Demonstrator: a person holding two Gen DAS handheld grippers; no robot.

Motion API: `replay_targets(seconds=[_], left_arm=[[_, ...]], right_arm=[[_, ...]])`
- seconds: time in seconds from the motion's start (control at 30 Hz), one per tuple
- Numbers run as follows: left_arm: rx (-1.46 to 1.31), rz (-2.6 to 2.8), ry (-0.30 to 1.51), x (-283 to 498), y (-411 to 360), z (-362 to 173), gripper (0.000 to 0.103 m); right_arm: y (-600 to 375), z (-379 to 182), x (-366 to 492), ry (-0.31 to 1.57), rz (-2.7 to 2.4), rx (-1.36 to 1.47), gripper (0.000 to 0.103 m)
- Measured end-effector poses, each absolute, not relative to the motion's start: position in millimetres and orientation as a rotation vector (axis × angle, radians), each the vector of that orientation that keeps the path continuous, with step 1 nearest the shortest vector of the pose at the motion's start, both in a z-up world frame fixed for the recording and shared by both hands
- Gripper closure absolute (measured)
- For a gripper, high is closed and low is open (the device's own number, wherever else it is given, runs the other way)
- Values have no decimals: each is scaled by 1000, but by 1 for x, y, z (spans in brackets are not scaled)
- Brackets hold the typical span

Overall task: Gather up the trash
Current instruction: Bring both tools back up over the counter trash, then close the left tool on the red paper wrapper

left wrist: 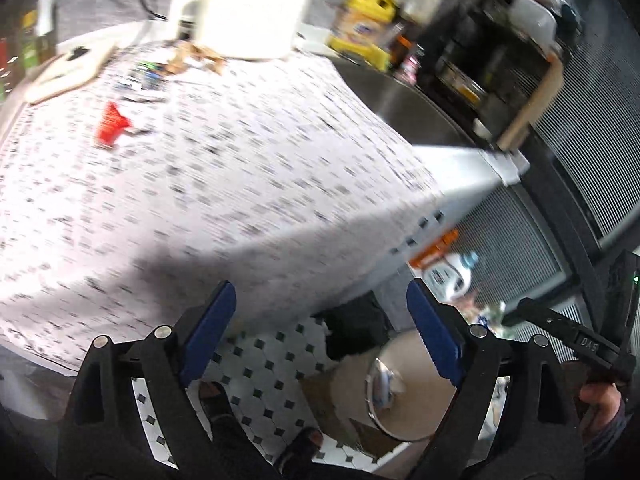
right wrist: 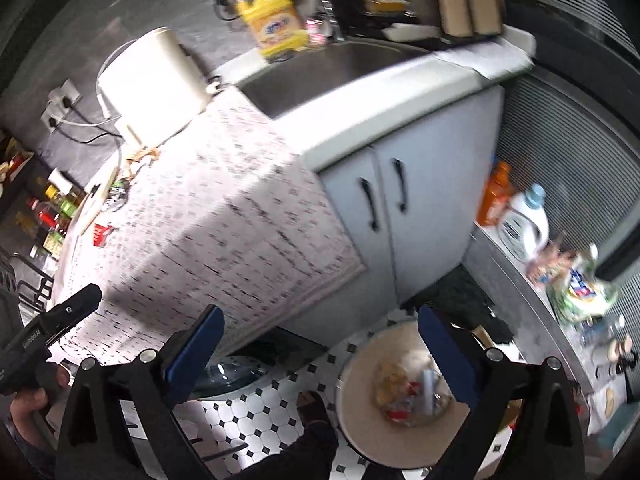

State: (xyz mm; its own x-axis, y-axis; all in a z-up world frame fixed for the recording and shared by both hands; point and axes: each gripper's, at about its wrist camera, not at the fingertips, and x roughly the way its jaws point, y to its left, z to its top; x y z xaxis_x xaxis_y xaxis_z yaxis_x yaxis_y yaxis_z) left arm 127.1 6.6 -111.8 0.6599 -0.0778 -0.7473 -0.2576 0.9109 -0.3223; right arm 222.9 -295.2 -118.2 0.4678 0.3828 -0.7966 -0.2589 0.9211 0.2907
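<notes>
A red wrapper [left wrist: 112, 123] lies on the patterned tablecloth [left wrist: 224, 152] at the far left; it also shows in the right wrist view [right wrist: 102, 233]. More small scraps [left wrist: 146, 76] lie beyond it near a white appliance [left wrist: 256, 8]. A beige trash bin [right wrist: 400, 396] stands on the tiled floor with several pieces of trash inside; it also shows in the left wrist view [left wrist: 404, 384]. My left gripper [left wrist: 320, 328] is open and empty over the table's near edge. My right gripper [right wrist: 320, 344] is open and empty above the bin.
A steel sink [right wrist: 332, 68] sits right of the cloth, with a yellow detergent jug [right wrist: 276, 24] behind it. Grey cabinet doors [right wrist: 384, 196] are below. Bottles [right wrist: 524, 220] and clutter stand on a ledge at right. A cutting board [left wrist: 68, 72] lies far left.
</notes>
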Motion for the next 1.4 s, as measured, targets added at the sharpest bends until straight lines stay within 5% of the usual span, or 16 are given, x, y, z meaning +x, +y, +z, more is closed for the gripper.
replay_targets(seconds=[0.6,1.07,1.17,1.2,1.23,1.4], left_arm=[[-472,309,765,124,159,-94,17],[-475,250,797,177,213,-129,17],[-483,241,827,188,221,-141,37],[-485,239,844,191,223,-145,66],[-481,253,860,194,225,-148,84],[-500,252,815,187,241,-142,84]], right_arm=[[-135,-94,257,966,542,69,8],[-73,-86,281,956,477,59,8],[-59,-90,284,967,473,56,8],[-55,-91,285,969,475,52,8],[-49,-91,286,972,479,49,8],[-16,-92,289,973,519,15,8]])
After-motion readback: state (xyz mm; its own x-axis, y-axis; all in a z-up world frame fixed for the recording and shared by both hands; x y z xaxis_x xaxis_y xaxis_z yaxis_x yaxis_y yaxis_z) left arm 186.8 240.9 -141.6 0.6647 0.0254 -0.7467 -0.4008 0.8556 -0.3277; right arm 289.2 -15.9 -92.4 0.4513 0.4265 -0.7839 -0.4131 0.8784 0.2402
